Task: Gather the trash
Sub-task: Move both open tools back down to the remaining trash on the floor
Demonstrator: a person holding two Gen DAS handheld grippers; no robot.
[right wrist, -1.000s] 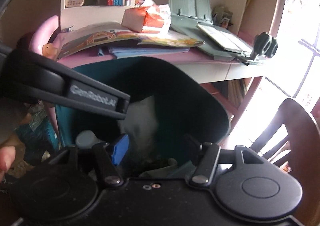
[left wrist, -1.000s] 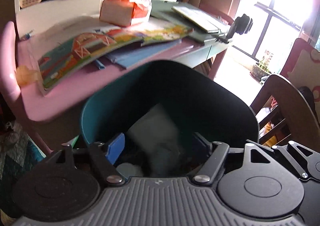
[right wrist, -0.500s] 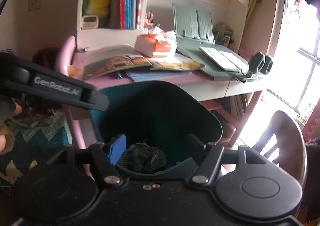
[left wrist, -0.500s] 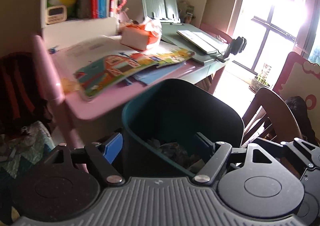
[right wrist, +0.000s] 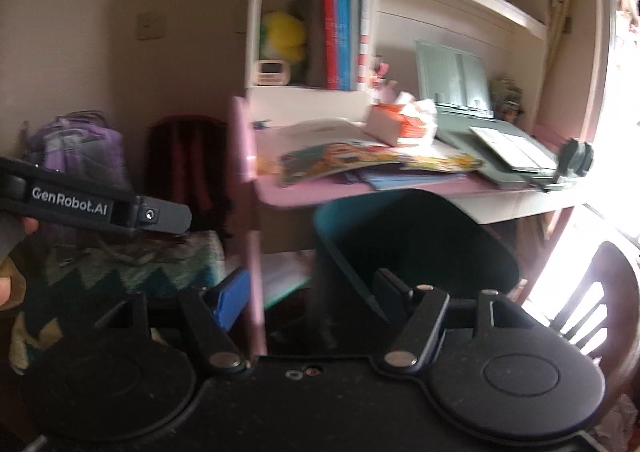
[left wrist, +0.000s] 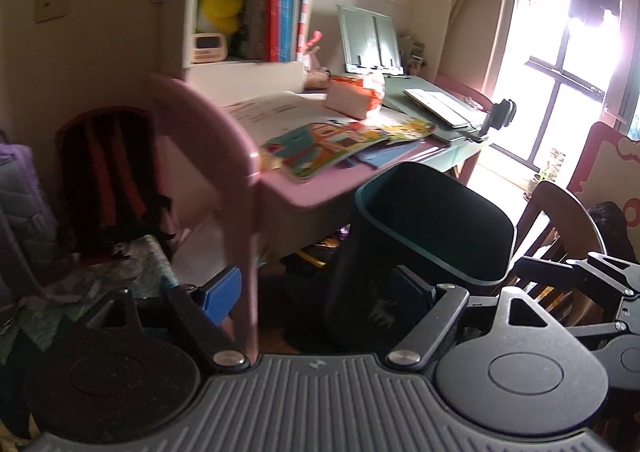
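A dark teal trash bin point(left wrist: 432, 220) stands on the floor under the front of the pink desk point(left wrist: 304, 192); its inside is dark and its contents are hidden. My left gripper point(left wrist: 320, 292) hangs back from the bin, jaws opening, with nothing between the pads. The right gripper point(right wrist: 310, 292) is also wide open and holds nothing, with the bin point(right wrist: 416, 244) ahead to its right. A small yellowish crumpled scrap point(left wrist: 272, 162) lies at the desk's left edge. An orange and white tissue pack point(left wrist: 356, 96) sits further back.
Picture books point(left wrist: 328, 144) and a grey book stand point(left wrist: 370, 40) cover the desk, with shelves above. A red backpack point(left wrist: 104, 172) and a purple one point(right wrist: 76, 148) lean at the left. A wooden chair point(left wrist: 560, 220) stands right of the bin. The left gripper's body point(right wrist: 92, 208) crosses the right view.
Both grippers have drawn back and up from over the bin and swung left. The white paper and dark trash seen inside the bin earlier are out of sight now.
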